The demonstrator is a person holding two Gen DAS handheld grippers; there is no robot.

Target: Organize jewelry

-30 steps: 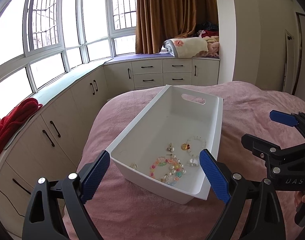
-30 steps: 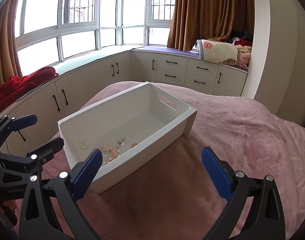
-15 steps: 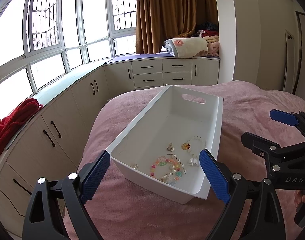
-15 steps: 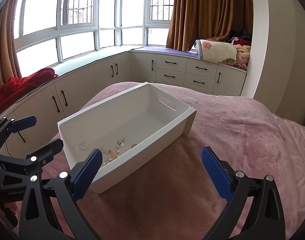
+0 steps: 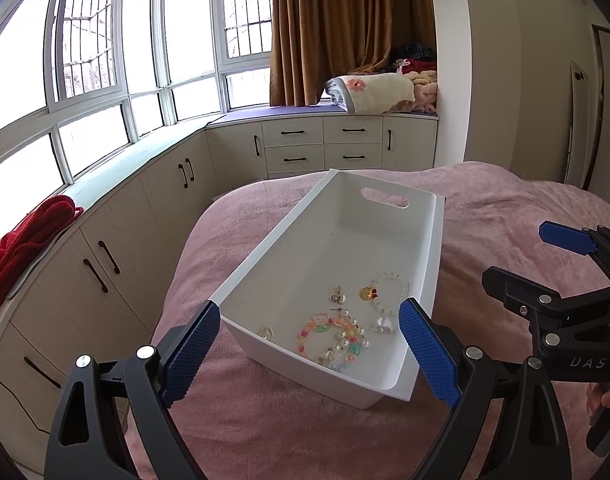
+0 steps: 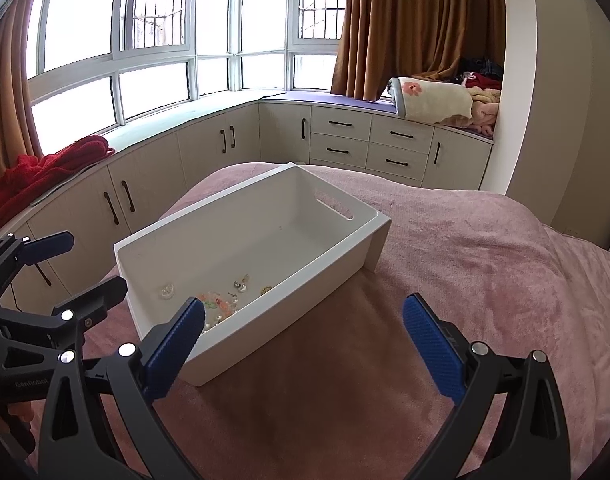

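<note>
On the pink bed (image 5: 265,432), all the jewelry (image 5: 337,332) sits tangled at the near end of the white bin (image 5: 433,256). I've got both grippers, left gripper (image 5: 309,344) and right gripper (image 6: 305,332), wide open and empty. My worry: pinching one bracelet drags its neighbours out too.

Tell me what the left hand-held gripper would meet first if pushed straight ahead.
Probably the near wall of the white bin, which sits between the open left hand-held gripper pads; the jewelry lies just beyond. Depth is uncertain.

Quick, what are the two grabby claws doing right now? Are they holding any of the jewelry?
Left gripper: open, holding nothing, above the white bin.
Right gripper: open, holding nothing, over the pink blanket.
</note>
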